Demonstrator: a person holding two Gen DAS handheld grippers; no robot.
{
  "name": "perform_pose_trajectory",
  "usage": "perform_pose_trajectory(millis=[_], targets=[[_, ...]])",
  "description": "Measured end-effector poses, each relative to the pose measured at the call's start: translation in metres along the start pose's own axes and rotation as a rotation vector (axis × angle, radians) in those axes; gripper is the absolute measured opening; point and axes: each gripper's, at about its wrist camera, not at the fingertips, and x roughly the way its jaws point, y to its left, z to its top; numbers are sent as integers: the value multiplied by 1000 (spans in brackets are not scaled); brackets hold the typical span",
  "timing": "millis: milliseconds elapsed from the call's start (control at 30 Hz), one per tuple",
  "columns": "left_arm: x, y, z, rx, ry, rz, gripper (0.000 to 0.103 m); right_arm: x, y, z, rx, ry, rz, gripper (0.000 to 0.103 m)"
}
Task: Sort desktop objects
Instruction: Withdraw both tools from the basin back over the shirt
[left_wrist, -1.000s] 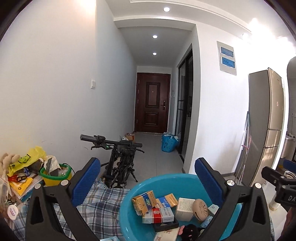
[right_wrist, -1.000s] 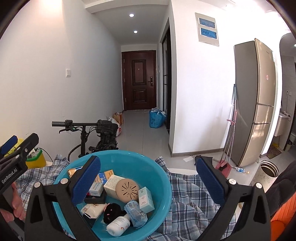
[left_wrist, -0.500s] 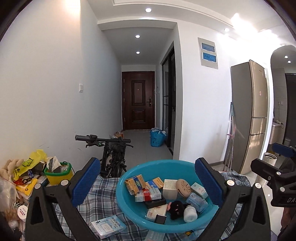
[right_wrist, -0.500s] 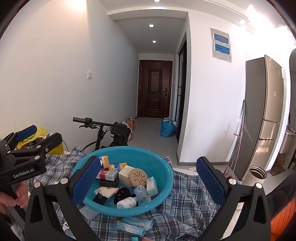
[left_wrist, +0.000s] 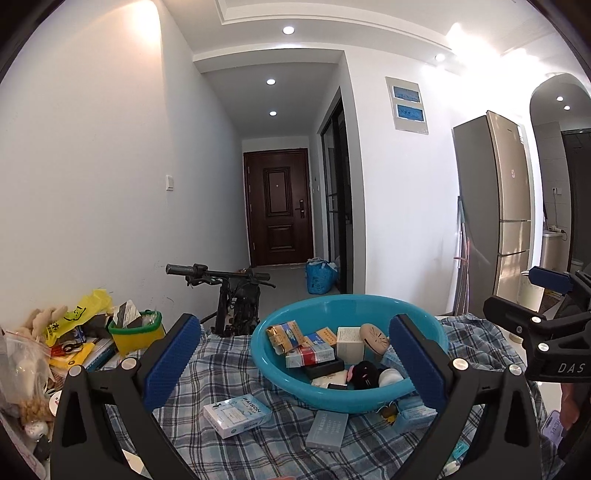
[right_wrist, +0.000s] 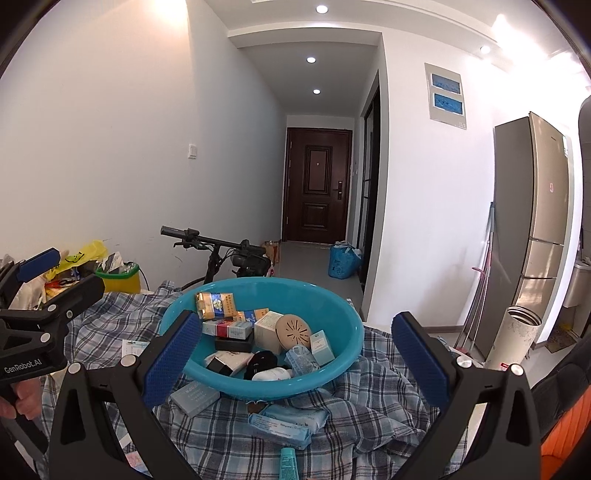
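Observation:
A blue basin (left_wrist: 295, 384) (right_wrist: 347, 332) sits on a plaid cloth (left_wrist: 229, 354) (right_wrist: 373, 410) and holds several small boxes, a round tan disc (right_wrist: 293, 330) and a black item. A white RAISON box (left_wrist: 238, 410) and a grey-blue box (left_wrist: 327, 430) lie on the cloth in front of it. Blue tissue packs (right_wrist: 284, 424) lie nearer the right gripper. My left gripper (left_wrist: 295, 360) is open and empty, held back from the basin. My right gripper (right_wrist: 295, 360) is open and empty, also short of the basin.
A yellow-green pot (left_wrist: 136, 330) and a pile of bags, toys and papers (left_wrist: 44, 347) crowd the left side. A bicycle (left_wrist: 229, 295) stands behind the table. A patterned tube (right_wrist: 513, 339) stands at the right. A hallway and fridge (left_wrist: 495, 210) lie beyond.
Both grippers have pulled back and up from the basin, so more cloth and the boxes in front of it now show. Both stayed open.

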Motion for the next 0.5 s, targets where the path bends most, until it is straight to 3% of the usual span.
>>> perform_pose_trajectory(millis=[333,500], targets=[[-20,-5,-11,-15,-46,-1,103,-30,4,-14,12,-74,-27,103],[-22,-1,-33,-39,-100,22,103,-31,6,-36,28,-129,-45,103]])
